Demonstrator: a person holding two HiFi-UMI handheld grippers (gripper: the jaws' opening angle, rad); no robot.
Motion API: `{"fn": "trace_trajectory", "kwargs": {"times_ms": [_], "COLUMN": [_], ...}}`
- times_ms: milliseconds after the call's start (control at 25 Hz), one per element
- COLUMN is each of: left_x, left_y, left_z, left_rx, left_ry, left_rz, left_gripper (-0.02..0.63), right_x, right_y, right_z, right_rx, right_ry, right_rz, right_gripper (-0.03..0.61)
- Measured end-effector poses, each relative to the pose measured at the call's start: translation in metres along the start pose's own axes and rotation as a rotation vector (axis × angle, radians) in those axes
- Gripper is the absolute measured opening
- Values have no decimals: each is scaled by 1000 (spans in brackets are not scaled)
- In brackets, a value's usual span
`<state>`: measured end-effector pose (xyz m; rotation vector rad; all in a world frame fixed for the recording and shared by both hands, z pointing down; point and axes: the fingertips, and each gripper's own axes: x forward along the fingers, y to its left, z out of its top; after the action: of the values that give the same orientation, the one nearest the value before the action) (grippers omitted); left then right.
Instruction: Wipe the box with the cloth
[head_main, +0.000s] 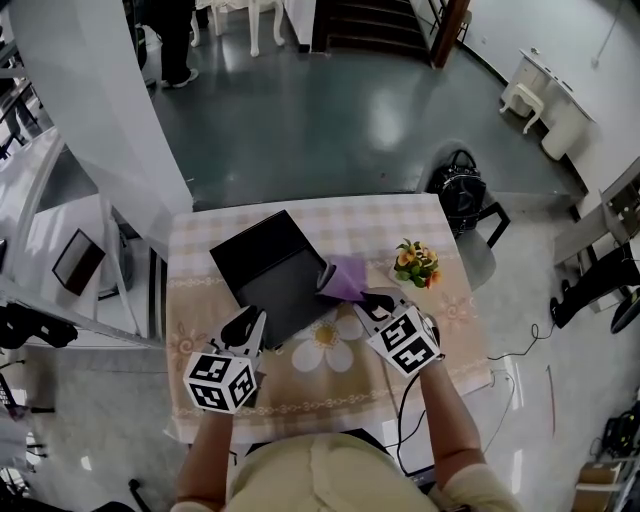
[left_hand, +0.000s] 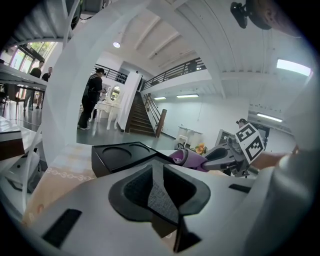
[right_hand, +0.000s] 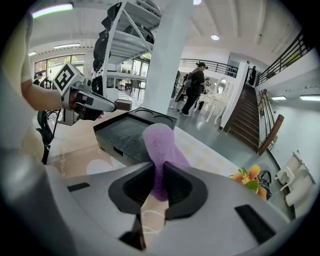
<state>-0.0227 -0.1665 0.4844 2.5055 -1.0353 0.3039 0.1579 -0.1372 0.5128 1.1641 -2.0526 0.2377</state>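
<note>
A black box (head_main: 268, 272) lies open in the middle of the table (head_main: 200, 250), its lid part toward the far side. My left gripper (head_main: 245, 322) is at the box's near left edge, and its jaws are closed on the dark box wall (left_hand: 159, 192). The box top (left_hand: 117, 155) stretches away ahead of it. My right gripper (head_main: 362, 298) is shut on a purple cloth (head_main: 345, 278), which hangs over the box's right edge. In the right gripper view the cloth (right_hand: 160, 145) stands up between the jaws, with the box (right_hand: 122, 132) and the left gripper (right_hand: 107, 106) behind it.
A small pot of orange flowers (head_main: 417, 262) stands on the table just right of the cloth. A white pillar (head_main: 100, 100) rises at the table's far left. A black fan (head_main: 458, 190) sits on the floor beyond the right corner. A person (right_hand: 192, 87) stands far off.
</note>
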Motion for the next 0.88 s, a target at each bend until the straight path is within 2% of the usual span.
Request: {"fn": "trace_trajectory", "kwargs": {"times_ms": [600, 880], "left_x": [-20, -35], "left_y": [-6, -16], "left_z": [2, 15], "left_rx": [15, -19], "left_ry": [-20, -55], "left_rz": [7, -4], "left_gripper": [74, 74], "right_x": [-30, -50], "right_y": [16, 38], "right_z": [-5, 20], "right_rx": [146, 218], "right_ry": [-34, -101], "right_rz": [-53, 27], "right_gripper": [71, 71]}}
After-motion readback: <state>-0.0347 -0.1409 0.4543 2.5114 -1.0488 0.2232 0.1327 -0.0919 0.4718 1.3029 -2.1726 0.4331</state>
